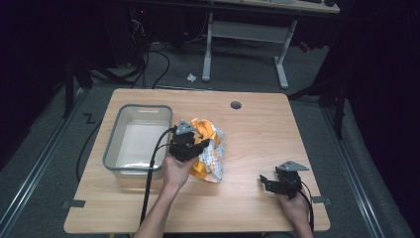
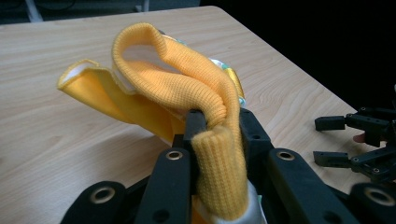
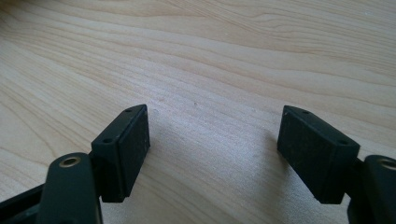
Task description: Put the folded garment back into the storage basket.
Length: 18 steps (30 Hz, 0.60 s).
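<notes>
No lettering, label, brand, number or sign can be read anywhere here: the crumpled yellow and white patterned cloth [image 1: 208, 148] carries small printed marks too fine to make out, and the light wooden table [image 1: 257, 129] bears nothing but its grain.

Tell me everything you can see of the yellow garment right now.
The garment is yellow-orange cloth with a ribbed knit cuff and a white lining; in the high view part of it shows a white, multicoloured print. It lies crumpled on the table, right of the grey bin. The left gripper is shut on the ribbed cuff, which loops up and over between its jaws, lifting that edge off the table. The right gripper is open and apart from it.
</notes>
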Motion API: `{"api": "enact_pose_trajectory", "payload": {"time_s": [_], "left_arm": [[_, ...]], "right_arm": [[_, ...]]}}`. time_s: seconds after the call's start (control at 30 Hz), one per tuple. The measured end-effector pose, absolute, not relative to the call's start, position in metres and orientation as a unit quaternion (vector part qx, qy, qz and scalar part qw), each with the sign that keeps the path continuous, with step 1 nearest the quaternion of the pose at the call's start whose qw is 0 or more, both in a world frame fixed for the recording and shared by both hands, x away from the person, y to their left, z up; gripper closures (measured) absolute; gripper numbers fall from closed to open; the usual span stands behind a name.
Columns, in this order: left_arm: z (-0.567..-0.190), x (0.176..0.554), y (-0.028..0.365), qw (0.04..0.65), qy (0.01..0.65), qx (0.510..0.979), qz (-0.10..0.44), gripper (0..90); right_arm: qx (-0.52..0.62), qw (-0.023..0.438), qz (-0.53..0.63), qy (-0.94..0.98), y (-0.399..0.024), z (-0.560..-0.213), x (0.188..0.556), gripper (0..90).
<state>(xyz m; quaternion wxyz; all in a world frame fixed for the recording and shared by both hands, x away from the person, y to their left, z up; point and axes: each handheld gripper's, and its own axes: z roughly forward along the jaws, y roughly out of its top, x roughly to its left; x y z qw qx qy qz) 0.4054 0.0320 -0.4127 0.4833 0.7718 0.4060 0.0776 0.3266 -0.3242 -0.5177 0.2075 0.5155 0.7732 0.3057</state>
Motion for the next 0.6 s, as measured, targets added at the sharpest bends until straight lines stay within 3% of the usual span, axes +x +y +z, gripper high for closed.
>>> {"api": "enact_pose_trajectory", "payload": {"time_s": [0.6], "left_arm": [[-0.384,0.41,0.062,0.497,0.406,0.762,0.089,77.7]], "right_arm": [[0.516,0.208,0.306,0.773,-0.324,-0.518,0.327,25.6]]}}
